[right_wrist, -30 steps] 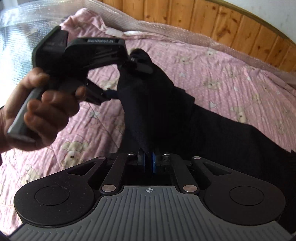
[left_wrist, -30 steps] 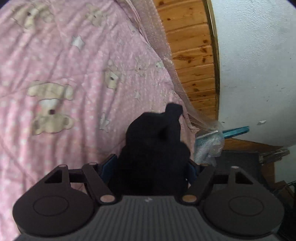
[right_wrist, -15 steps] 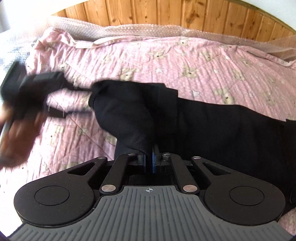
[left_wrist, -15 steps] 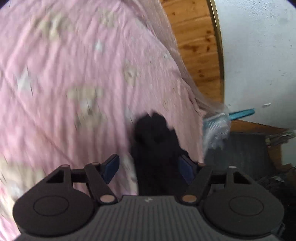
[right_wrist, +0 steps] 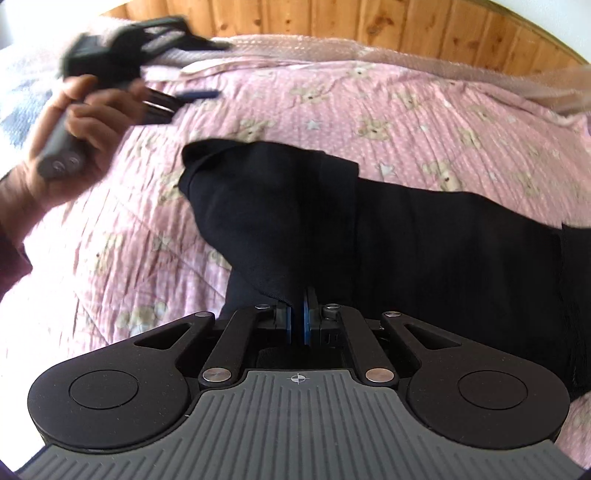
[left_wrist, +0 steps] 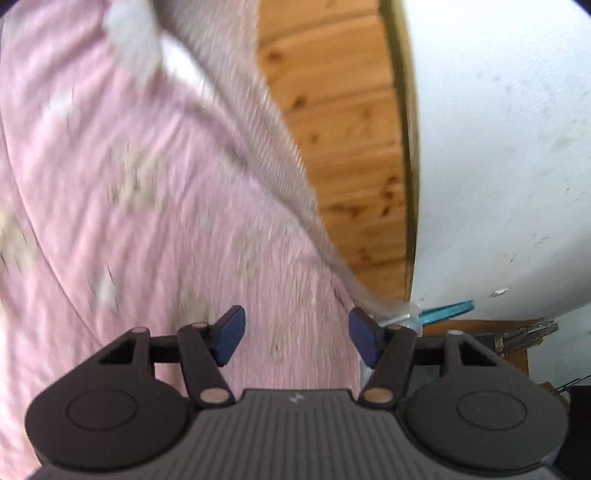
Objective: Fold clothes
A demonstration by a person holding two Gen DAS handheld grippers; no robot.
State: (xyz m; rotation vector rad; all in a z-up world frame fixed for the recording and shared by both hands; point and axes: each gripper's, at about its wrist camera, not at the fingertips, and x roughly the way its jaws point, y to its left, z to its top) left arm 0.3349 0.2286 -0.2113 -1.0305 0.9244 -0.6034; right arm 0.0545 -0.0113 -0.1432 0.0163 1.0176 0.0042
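A black garment [right_wrist: 388, 236] lies across the pink bedspread [right_wrist: 369, 110] in the right wrist view, with one end folded back over itself. My right gripper [right_wrist: 296, 321] is shut on the garment's near edge, cloth pinched between the blue pads. My left gripper [left_wrist: 295, 334] is open and empty, with only blurred pink bedspread [left_wrist: 129, 184] between its fingers. In the right wrist view the left gripper [right_wrist: 199, 70] is held up by a hand at the upper left, away from the garment.
A wooden headboard [right_wrist: 369, 22] runs along the bed's far side, with bubble wrap [right_wrist: 332, 48] along its edge. In the left wrist view, wood panelling [left_wrist: 343, 147] and a white wall [left_wrist: 498, 147] are at the right, with a teal-handled brush [left_wrist: 443, 310] beside the bed.
My left gripper has opened, let go of the black garment and swung up and away. The garment's end has dropped onto the bed. My right gripper stays shut on the cloth.
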